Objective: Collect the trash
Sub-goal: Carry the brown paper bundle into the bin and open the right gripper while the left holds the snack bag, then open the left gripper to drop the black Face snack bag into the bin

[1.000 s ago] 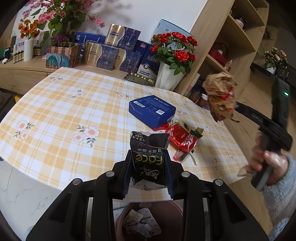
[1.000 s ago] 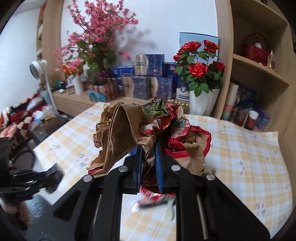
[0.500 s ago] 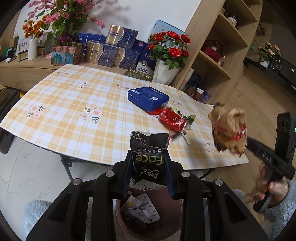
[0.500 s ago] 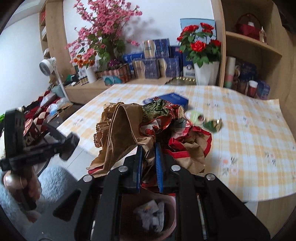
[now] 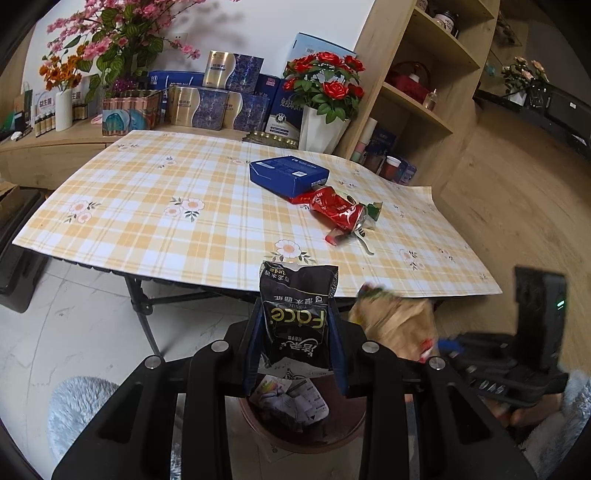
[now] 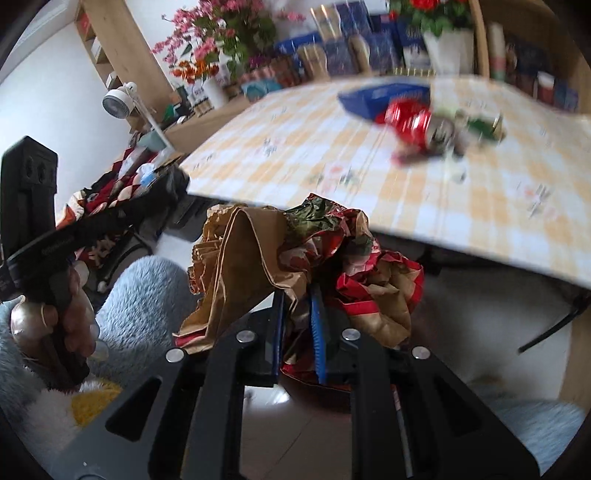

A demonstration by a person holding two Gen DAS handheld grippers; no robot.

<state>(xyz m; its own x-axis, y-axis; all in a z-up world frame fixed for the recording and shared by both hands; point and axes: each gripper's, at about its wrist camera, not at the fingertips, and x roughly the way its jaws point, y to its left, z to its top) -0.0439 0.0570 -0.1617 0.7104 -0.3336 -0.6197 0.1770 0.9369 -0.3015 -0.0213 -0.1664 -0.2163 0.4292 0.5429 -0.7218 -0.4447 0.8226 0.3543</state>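
My left gripper [image 5: 295,332] has its jaws clamped on a black tissue packet [image 5: 297,321] above the brown trash bin [image 5: 295,434]. Crumpled brown paper [image 5: 397,326] hangs just right. A crushed red can [image 5: 338,211] lies on the bench [image 5: 166,221].

Bench [image 5: 155,206] under yellow-check cloth, folding black legs. White wall [image 5: 266,33] behind it; low wood sideboard [image 5: 48,151] along the wall, left of bench. Open wood shelves [image 5: 417,88] right of bench. White marble-look floor [image 5: 74,321] beneath; daylight, soft shadows.
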